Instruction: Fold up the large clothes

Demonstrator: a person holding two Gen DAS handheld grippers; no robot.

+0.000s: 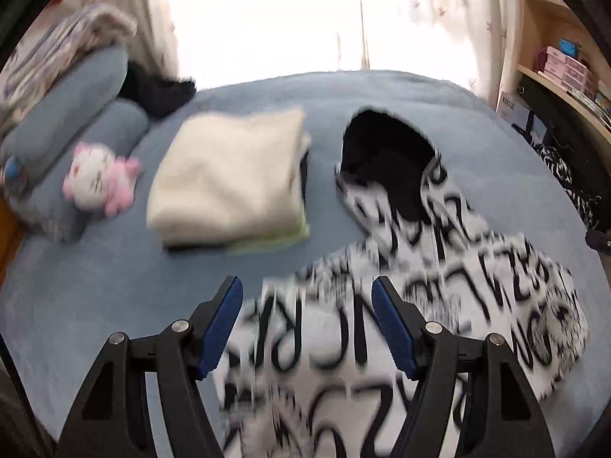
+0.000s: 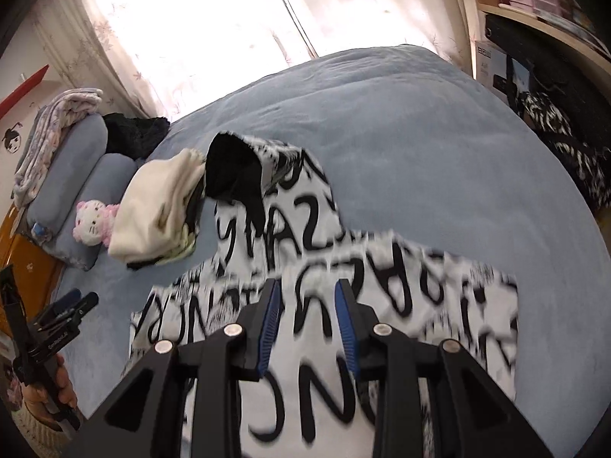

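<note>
Bed: a blue fleece-covered bed (image 1: 95, 286) is carrying everything; it is filling most of both wrist views.
Garment: a large white hooded top with black lettering (image 1: 439, 267) is lying spread across the near middle of the bed, its black-lined hood (image 1: 385, 160) pointing away toward the window. Blur is hiding its sleeves and hem.
Finished stack: a pile of folded clothes with a cream garment on top (image 1: 229, 175) is sitting just beside the hood, apart from the lettered top.
Pillows: two blue pillows (image 1: 76, 91) are lying at the head of the bed, with a pink and white plush toy (image 1: 99, 177) leaning against them.
Left gripper: the left gripper (image 1: 307, 328) is hovering over the near left part of the top, its jaws spread wide and gripping nothing.
Right gripper: the right gripper (image 2: 307, 324) is hovering over the middle of the top, its jaws parted more narrowly and also gripping nothing.
Step in hand: judging by the flat, unfolded top, the person is reaching in to begin a fold.
Next move: each gripper probably needs to drop onto an edge of the top, pinch one layer, and carry it across.
</note>
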